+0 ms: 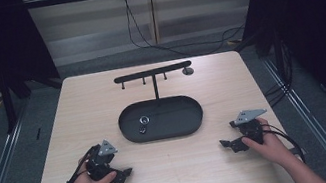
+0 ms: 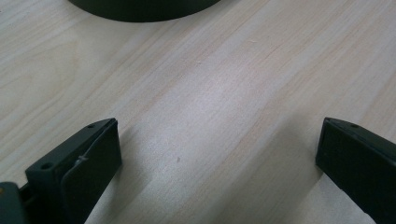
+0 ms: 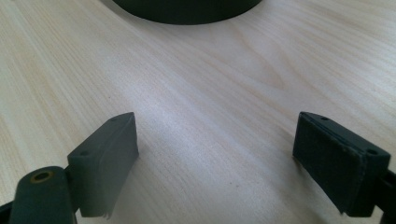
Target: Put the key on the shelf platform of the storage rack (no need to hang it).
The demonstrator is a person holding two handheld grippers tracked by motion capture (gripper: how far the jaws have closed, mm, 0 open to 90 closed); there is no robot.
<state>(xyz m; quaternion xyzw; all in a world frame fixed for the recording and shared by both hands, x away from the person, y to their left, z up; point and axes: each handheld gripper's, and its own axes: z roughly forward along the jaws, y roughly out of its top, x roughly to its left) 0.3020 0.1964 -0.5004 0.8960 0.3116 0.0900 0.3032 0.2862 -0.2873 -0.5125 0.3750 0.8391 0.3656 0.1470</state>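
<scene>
A black oval tray (image 1: 181,121) lies in the middle of the wooden table, with a thin post and a crossbar with pegs (image 1: 152,72) rising from its far side. A small ring (image 1: 143,120) and a small dark piece (image 1: 142,130) lie in the tray's left part. My left gripper (image 1: 123,173) rests on the table near the front left, open, nothing between its jaws (image 2: 217,154). My right gripper (image 1: 227,144) rests at the front right, also open and empty (image 3: 215,149). The tray's edge (image 2: 140,9) (image 3: 187,11) shows at the top of both gripper views.
A small round grey object (image 1: 188,71) sits by the right end of the crossbar. Bare wood (image 1: 179,165) stretches between the two grippers and the tray. Cables (image 1: 178,48) run across the floor beyond the table's far edge.
</scene>
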